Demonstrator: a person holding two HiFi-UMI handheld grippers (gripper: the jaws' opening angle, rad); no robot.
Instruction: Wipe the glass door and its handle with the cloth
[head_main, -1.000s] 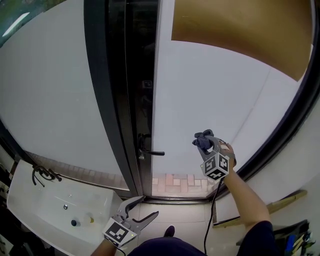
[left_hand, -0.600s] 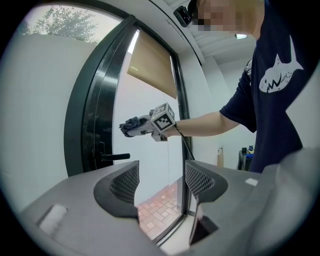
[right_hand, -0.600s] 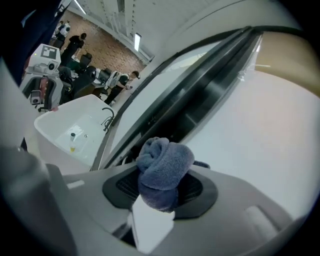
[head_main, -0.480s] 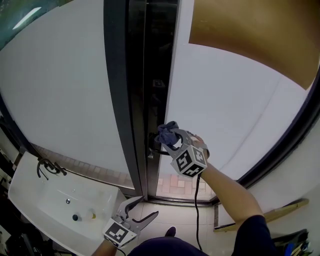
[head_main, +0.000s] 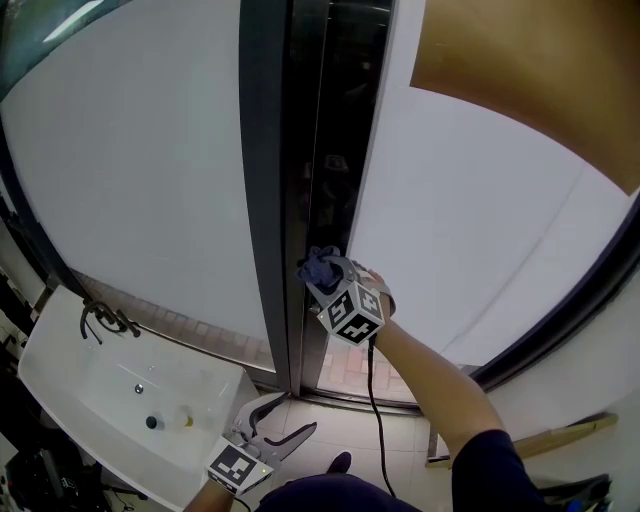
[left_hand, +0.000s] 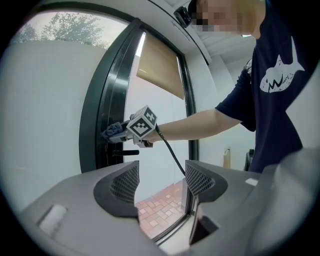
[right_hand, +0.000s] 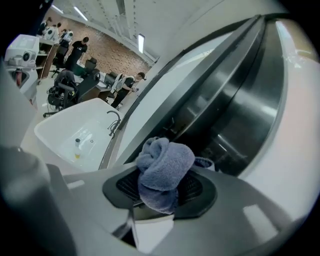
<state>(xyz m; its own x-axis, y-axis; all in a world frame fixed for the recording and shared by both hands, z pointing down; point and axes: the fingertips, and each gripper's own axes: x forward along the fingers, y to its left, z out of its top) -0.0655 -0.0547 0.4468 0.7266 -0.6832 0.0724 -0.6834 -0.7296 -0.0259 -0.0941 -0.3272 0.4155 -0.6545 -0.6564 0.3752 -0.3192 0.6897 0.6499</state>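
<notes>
Glass door (head_main: 470, 220), cloth (right_hand: 162, 172) in right gripper (head_main: 328, 278)

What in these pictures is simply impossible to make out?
Head view: the door handle is hidden behind the right gripper and its cloth; contact cannot be told.
Head view: the bottle in the sink is too small to identify.
Right gripper view: the distant people are tiny.

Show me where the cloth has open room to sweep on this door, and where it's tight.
Open: the wide white glass right of the dark frame, below the brown blind. Tight: the dark gap by the handle, where the right tool holds the cloth.
</notes>
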